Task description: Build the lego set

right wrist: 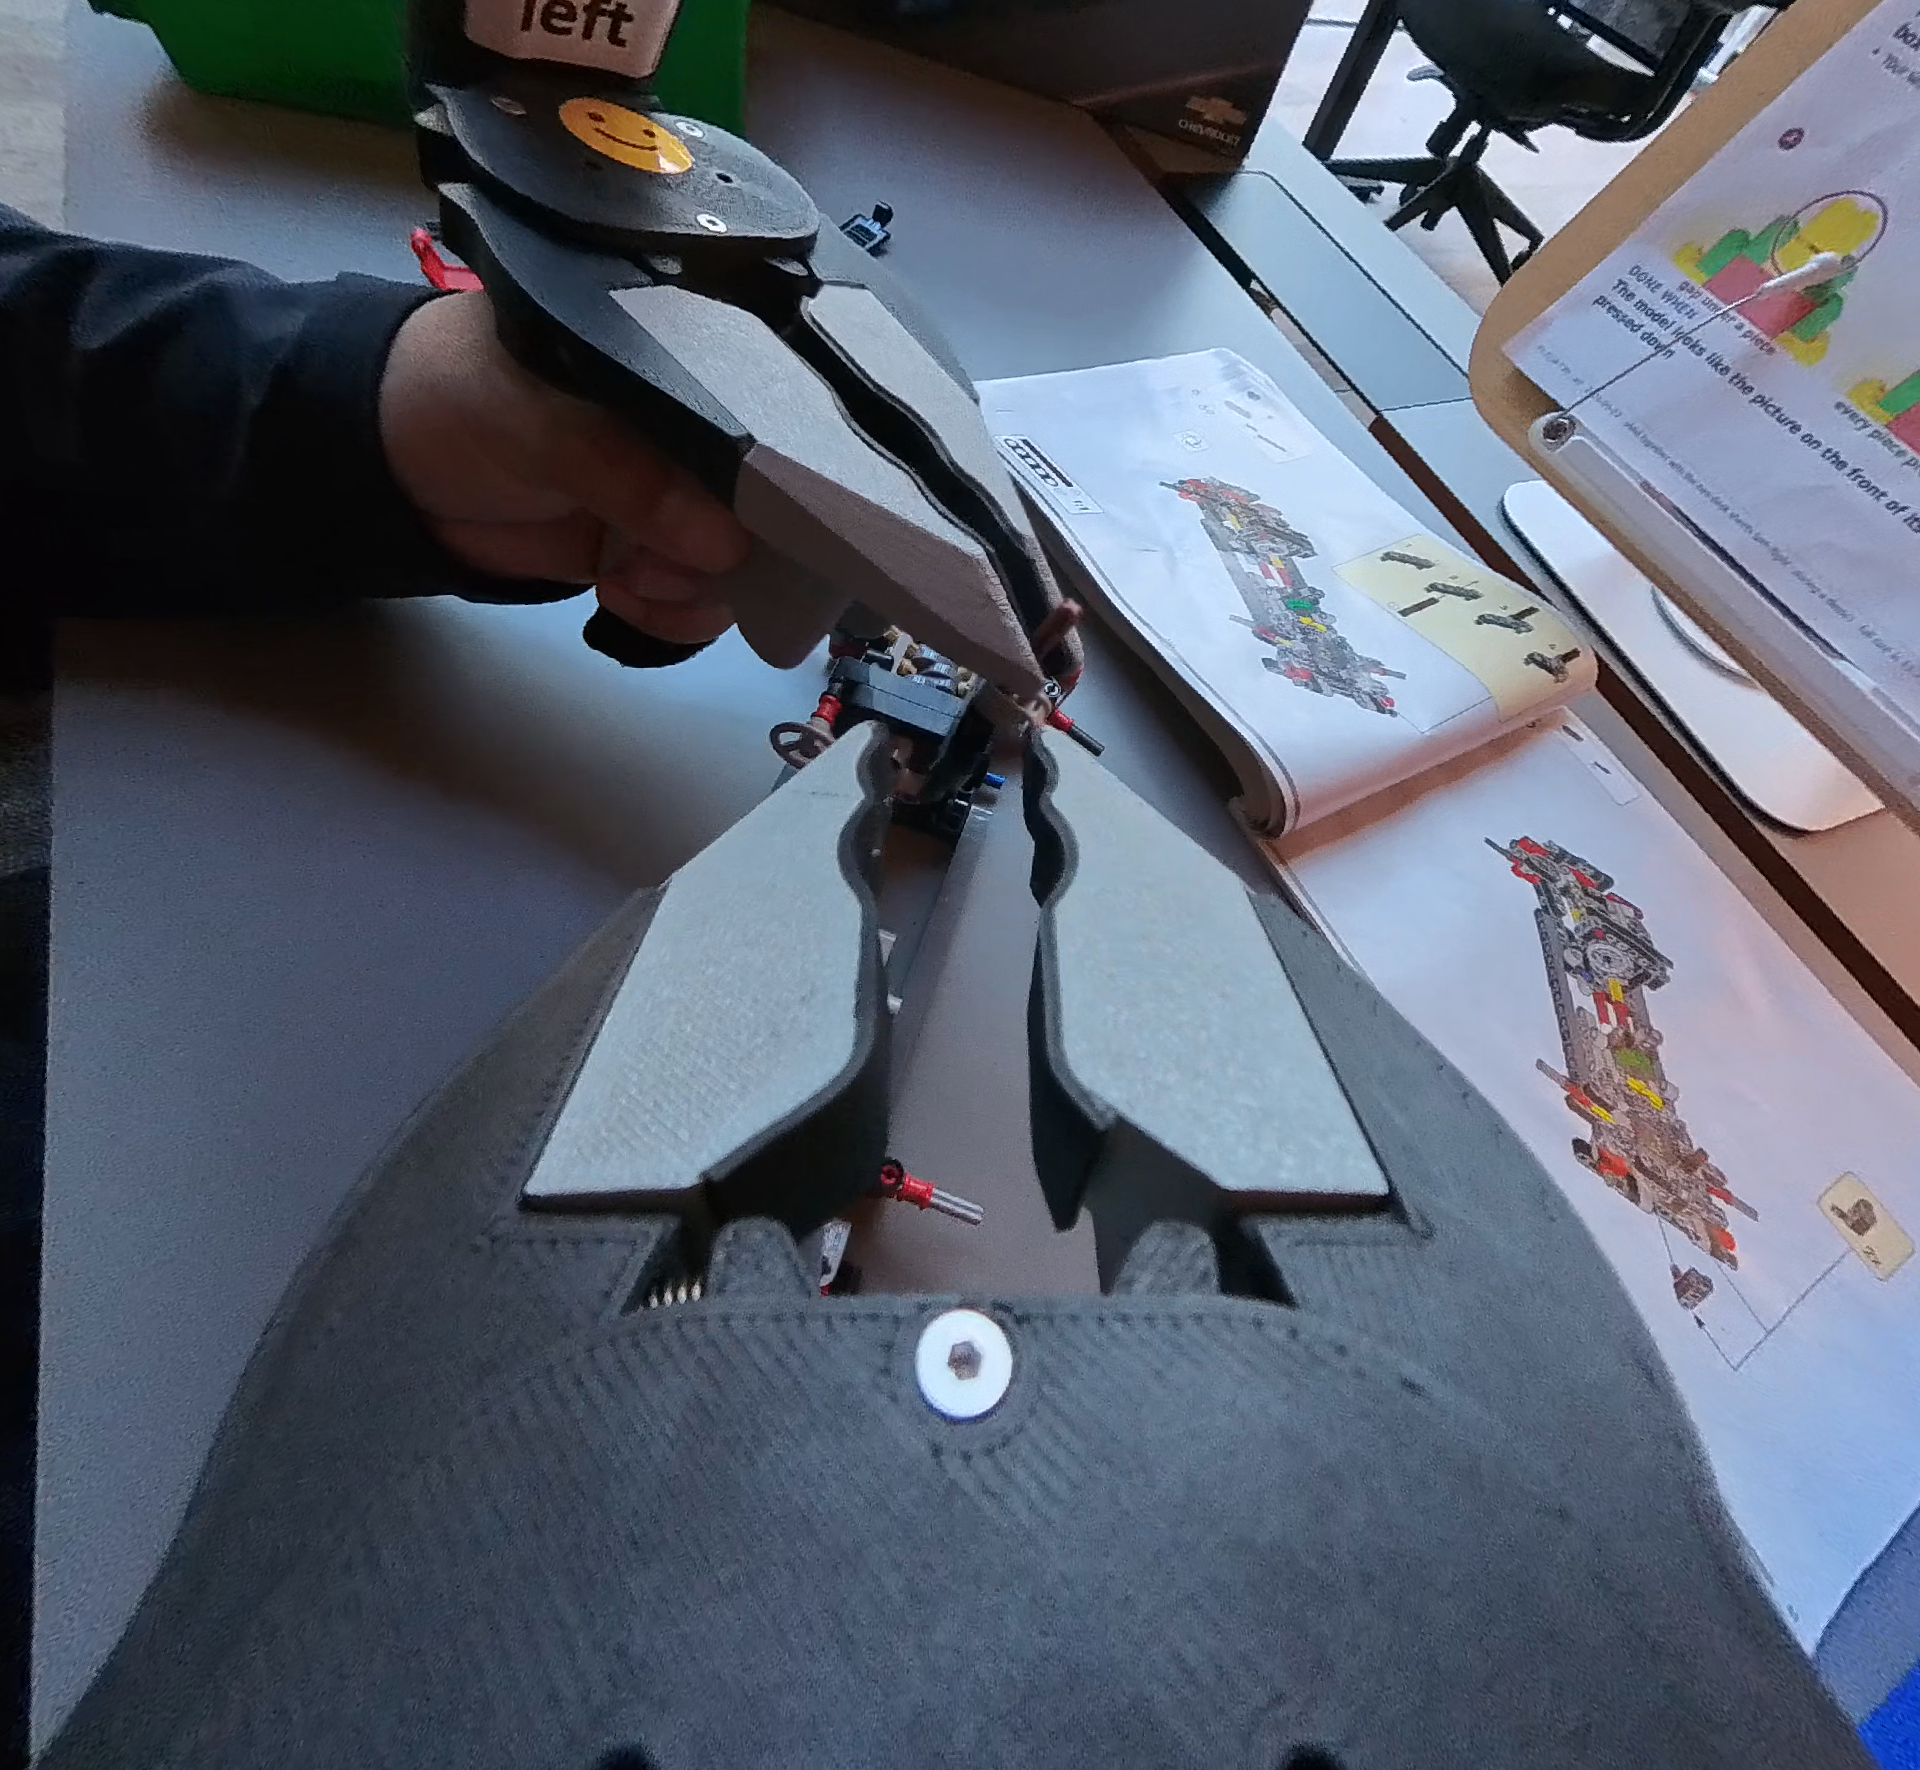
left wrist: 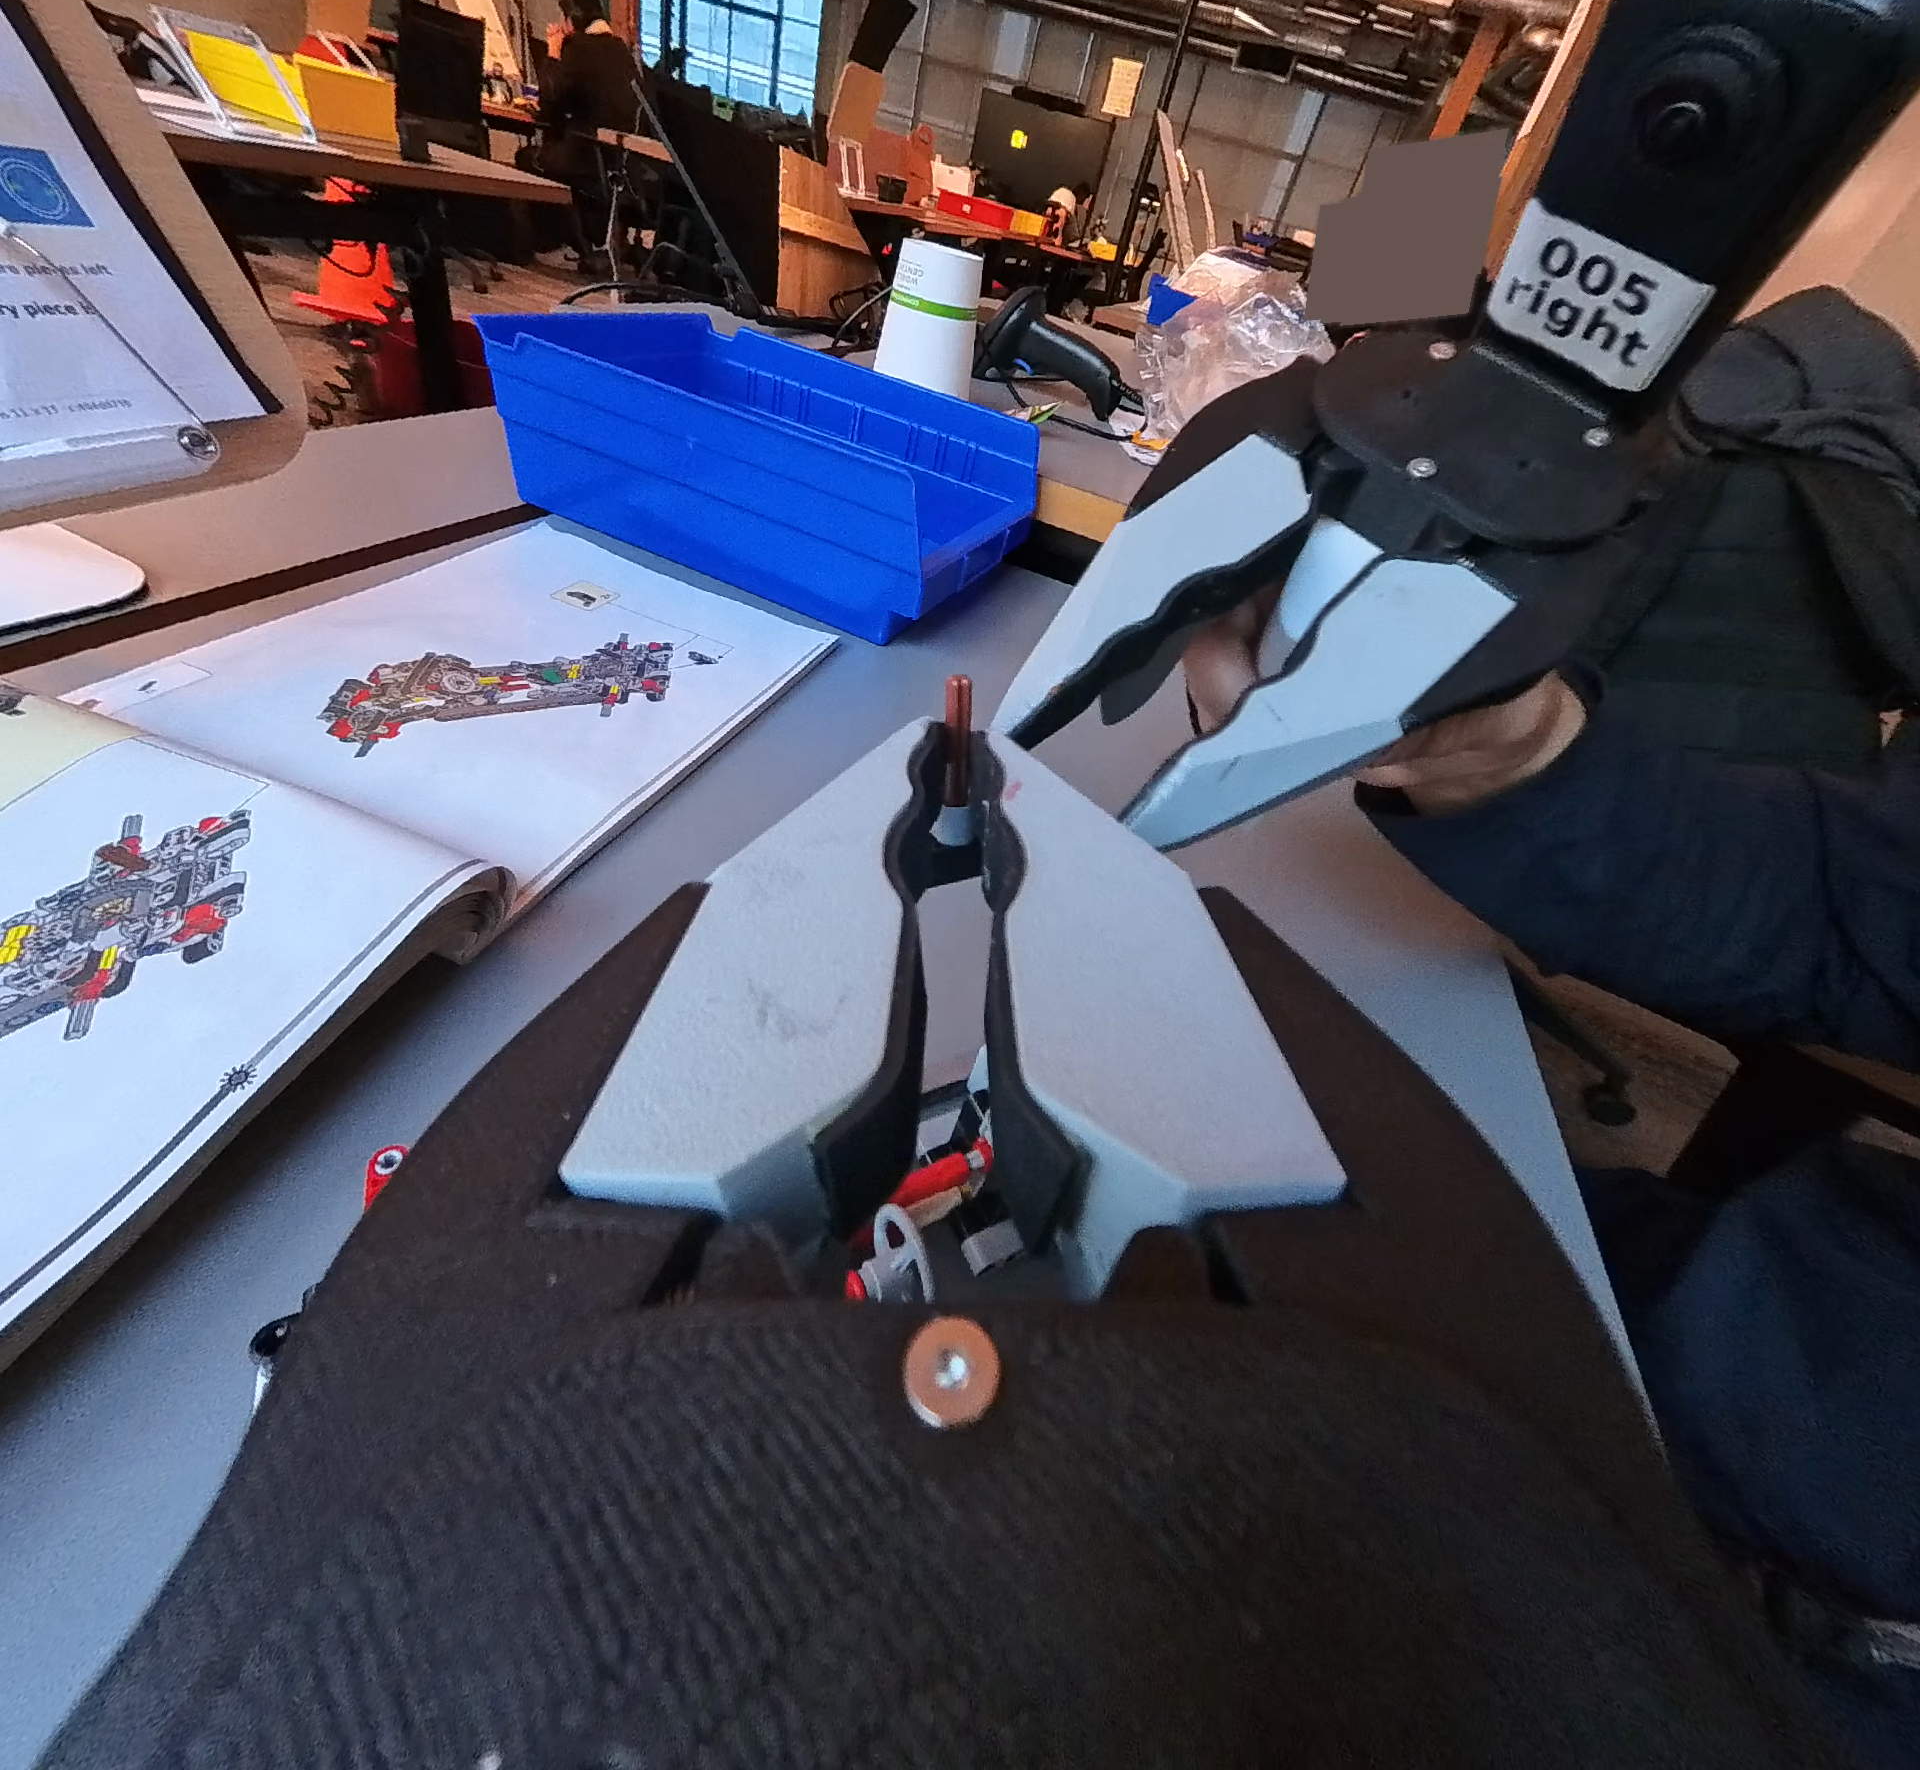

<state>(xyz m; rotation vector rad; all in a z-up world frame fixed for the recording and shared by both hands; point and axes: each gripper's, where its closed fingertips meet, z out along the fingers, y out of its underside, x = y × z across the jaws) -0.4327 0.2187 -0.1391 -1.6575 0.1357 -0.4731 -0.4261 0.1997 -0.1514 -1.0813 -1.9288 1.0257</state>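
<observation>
Grey table (left wrist: 914, 671); brown axle (left wrist: 957, 738) half hidden

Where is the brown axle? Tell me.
In the left wrist view, the brown axle stands upright, clamped at the left gripper's tips, just left of the open right gripper.

Grey table (right wrist: 312, 889) bears open booklet (right wrist: 1299, 525), blue bin (left wrist: 748, 463).

Both grippers (left wrist: 1081, 775) (right wrist: 1049, 671) bear printed white labels.
</observation>
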